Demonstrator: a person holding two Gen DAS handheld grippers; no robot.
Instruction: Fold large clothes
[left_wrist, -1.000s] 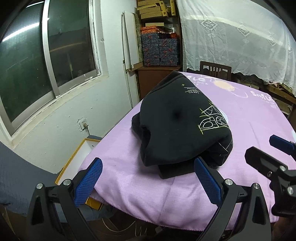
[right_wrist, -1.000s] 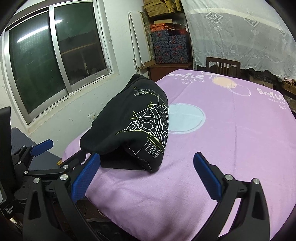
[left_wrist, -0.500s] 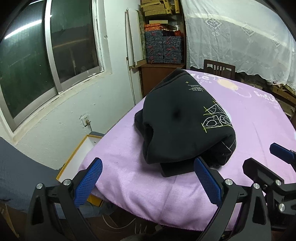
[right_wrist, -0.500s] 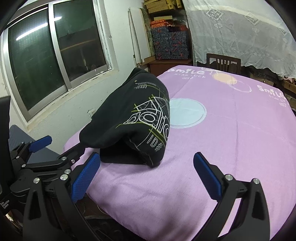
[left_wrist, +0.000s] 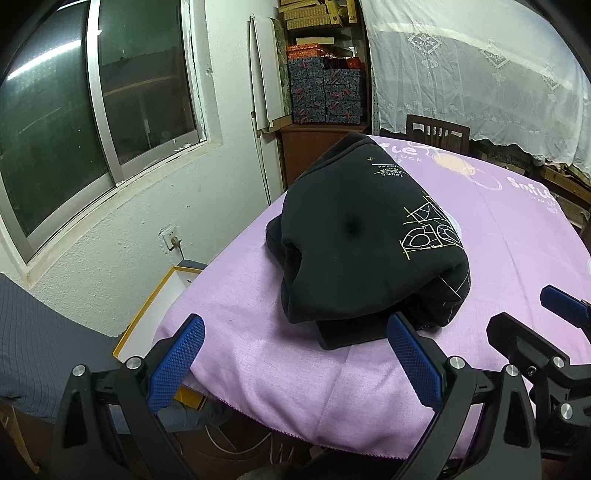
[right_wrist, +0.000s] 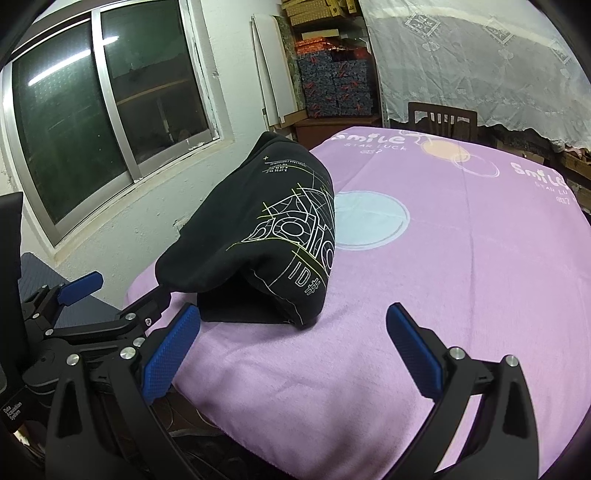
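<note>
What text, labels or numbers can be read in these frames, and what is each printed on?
"Smile" with "STAR LUCK" beneath: purple blanket, far end; a second, cut-off "Smile" at the right edge.
"ID" plus an unclear symbol: black sweatshirt, lower hem of the graphic.
"Data Acquisition System": left claw body, bottom left of the right wrist view.
Small lines atop the sweatshirt graphic: too small to read.

side-by-side low views, sharing sweatshirt (left_wrist: 365, 240)

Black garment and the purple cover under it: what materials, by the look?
Garment: likely thick cotton-blend fleece, matte; it holds a puffy mound with ribbed hem and printed line graphics. Cover: looks like fuzzy, napped fleece or terry blanket, printed with circles and lettering.
</note>
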